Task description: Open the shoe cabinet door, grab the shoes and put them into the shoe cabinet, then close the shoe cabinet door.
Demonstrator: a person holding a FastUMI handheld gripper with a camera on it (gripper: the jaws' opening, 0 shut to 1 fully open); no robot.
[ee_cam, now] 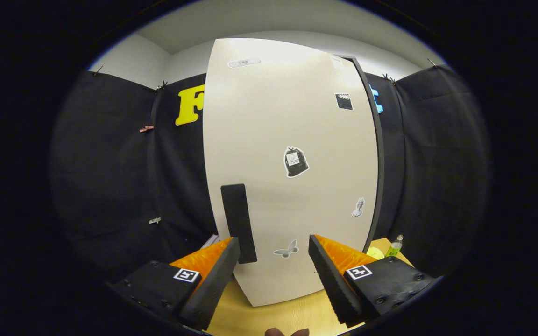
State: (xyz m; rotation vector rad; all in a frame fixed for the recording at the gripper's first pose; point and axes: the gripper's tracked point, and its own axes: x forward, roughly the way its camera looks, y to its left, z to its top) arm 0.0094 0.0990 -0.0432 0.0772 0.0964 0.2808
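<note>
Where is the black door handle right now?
In the gripper view, the black handle sits low on the white cabinet door, just ahead of the open gripper's left finger.

bright overhead light, glare atop the cabinet door [292, 140] (washed out), strong fisheye bending, sharp focus

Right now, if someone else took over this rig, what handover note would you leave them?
Claw: open, holding nothing, fingers spread just short of the cabinet door.
Door: shut, white, with stickers on it; its black handle sits just beyond the left finger, not yet between the fingers.
Cabinet stands on a wooden table; a small green bottle stands to the door's right.
Done: nothing yet.
Left: grip the handle, open the door, find the shoes, put them in, close the door.
</note>
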